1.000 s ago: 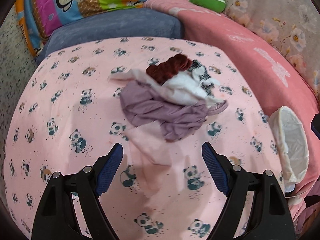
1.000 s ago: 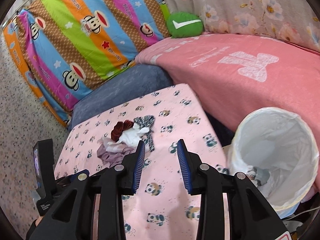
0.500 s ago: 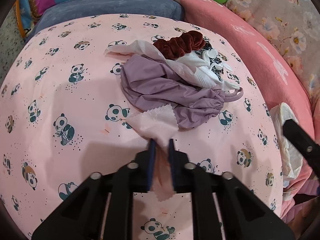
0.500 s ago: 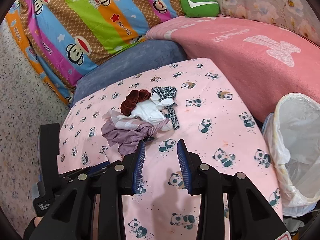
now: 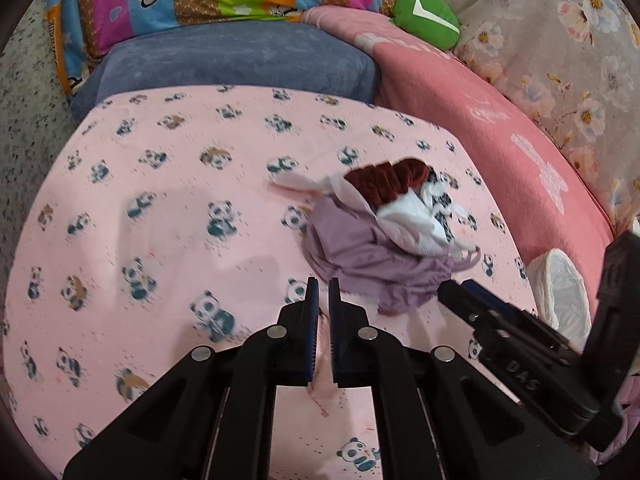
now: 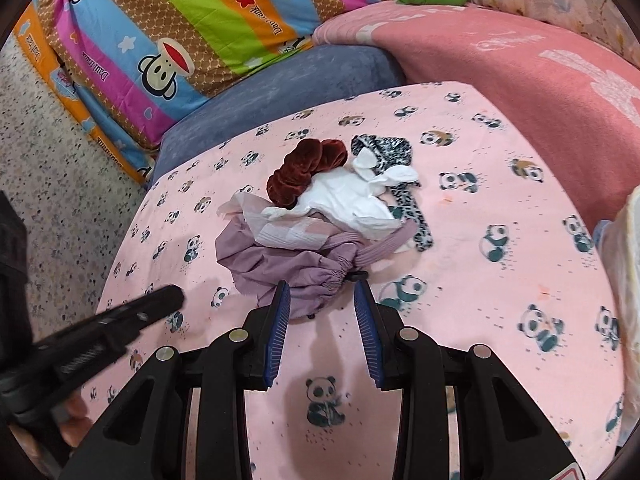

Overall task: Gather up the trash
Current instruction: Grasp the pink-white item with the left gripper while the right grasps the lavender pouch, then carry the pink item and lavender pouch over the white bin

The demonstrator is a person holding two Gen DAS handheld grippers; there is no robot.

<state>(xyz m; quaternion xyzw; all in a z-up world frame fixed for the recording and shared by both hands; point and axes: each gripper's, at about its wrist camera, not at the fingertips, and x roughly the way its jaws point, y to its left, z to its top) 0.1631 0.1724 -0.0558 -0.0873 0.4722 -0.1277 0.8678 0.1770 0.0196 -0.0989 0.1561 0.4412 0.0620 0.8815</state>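
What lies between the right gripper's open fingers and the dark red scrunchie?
In the right wrist view, the crumpled purple garment, then white tissue, lie between the right gripper and scrunchie.

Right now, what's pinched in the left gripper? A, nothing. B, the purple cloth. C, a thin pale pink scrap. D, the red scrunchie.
C: the left gripper is shut on a pale pink scrap that hangs out below its pads, while the red scrunchie and purple cloth lie in the pile.
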